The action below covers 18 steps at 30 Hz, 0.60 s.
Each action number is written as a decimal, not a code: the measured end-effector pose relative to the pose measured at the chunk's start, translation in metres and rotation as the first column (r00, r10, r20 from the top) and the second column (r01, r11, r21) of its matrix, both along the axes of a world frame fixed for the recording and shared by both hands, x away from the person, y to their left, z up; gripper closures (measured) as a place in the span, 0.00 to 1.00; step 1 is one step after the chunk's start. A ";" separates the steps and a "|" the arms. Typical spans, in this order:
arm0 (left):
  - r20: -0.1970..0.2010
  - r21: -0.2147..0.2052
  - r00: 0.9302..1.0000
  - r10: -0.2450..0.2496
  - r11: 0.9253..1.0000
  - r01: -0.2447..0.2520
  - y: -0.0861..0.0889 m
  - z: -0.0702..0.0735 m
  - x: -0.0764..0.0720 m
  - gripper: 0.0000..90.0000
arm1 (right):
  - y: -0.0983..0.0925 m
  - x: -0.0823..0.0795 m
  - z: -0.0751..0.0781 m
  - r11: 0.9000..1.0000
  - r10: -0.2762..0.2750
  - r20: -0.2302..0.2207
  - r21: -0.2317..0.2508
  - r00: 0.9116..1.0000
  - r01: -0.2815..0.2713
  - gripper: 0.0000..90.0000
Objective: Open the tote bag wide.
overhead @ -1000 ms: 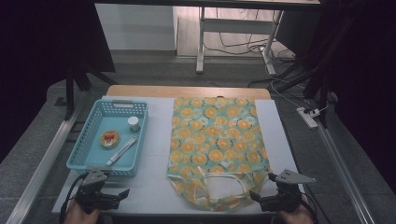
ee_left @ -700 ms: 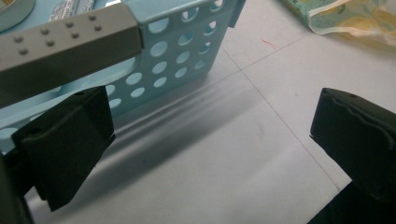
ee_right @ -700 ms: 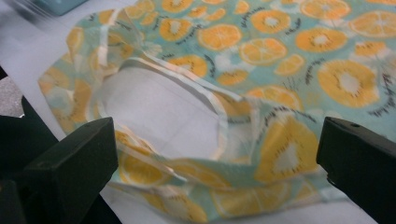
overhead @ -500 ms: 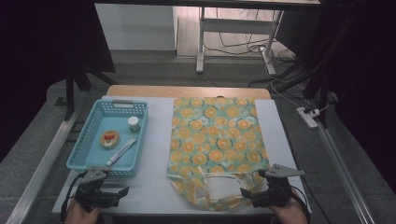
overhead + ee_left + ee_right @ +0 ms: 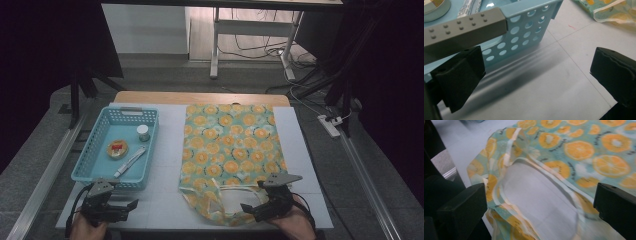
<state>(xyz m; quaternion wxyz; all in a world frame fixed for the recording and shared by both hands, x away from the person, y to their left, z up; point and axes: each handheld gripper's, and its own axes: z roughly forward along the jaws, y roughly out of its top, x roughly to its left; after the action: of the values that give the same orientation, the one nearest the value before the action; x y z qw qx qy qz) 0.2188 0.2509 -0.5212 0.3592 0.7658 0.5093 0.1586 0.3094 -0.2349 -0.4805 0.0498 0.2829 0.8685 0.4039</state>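
My left gripper (image 5: 131, 205) hovers over the white table (image 5: 165, 150) just in front of the blue basket (image 5: 85, 170), jaws spread wide with nothing between them. To its right lies the orange-patterned cloth bag (image 5: 230, 145) (flat, handles towards me). My right gripper (image 5: 250, 207) sits at the bag's near edge, jaws wide apart on either side of the handle loop (image 5: 536, 202), not yet pinching it.

Blue basket (image 5: 95, 165) at my tabletop's left edge: one round tin (image 5: 118, 148), small jar (image 5: 143, 132), tube (image 5: 130, 161).
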 end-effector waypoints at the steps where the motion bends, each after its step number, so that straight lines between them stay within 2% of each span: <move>1: 0.004 -0.001 1.000 0.003 1.000 -0.003 0.000 0.000 0.000 0.00 | 0.007 0.000 -0.002 1.000 0.022 -0.006 -0.019 1.000 -0.023 0.00; 4: -0.002 -0.005 1.000 0.002 1.000 -0.002 0.001 0.000 0.001 0.00 | 0.014 0.000 -0.006 0.998 0.050 -0.010 -0.037 0.999 -0.050 0.00; 8: -0.012 -0.001 1.000 -0.004 1.000 0.004 0.000 -0.001 0.002 0.00 | 0.023 -0.001 -0.010 0.995 0.089 -0.029 -0.043 0.996 -0.090 0.06; 10: -0.009 0.004 1.000 -0.008 1.000 0.008 -0.001 -0.001 0.001 0.00 | 0.032 -0.003 -0.014 0.990 0.127 -0.043 -0.055 0.991 -0.129 0.09; 11: -0.007 0.006 1.000 -0.010 1.000 0.010 -0.001 -0.001 0.001 0.00 | 0.032 -0.003 -0.014 0.990 0.127 -0.043 -0.055 0.991 -0.129 0.09; 14: -0.006 0.008 1.000 -0.010 1.000 0.010 -0.001 -0.001 0.000 0.00 | 0.042 -0.008 -0.020 0.978 0.191 -0.073 -0.075 0.979 -0.196 0.17; 16: -0.005 0.005 1.000 -0.012 1.000 0.012 -0.001 -0.001 0.000 0.00 | 0.047 -0.010 -0.023 0.970 0.217 -0.082 -0.093 0.973 -0.224 0.25; 17: -0.004 0.005 1.000 -0.012 1.000 0.012 -0.001 -0.001 0.000 0.00 | 0.047 -0.010 -0.023 0.970 0.217 -0.082 -0.093 0.973 -0.224 0.25; 18: -0.003 0.004 1.000 -0.012 1.000 0.012 -0.001 -0.001 0.000 0.00 | 0.049 -0.011 -0.025 0.965 0.233 -0.092 -0.101 0.968 -0.242 0.29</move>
<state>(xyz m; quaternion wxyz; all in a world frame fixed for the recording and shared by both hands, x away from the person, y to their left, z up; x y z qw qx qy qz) 0.2189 0.2500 -0.5219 0.3578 0.7697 0.5051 0.1562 0.2984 -0.1862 -0.5050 -0.0176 0.1892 0.9187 0.3463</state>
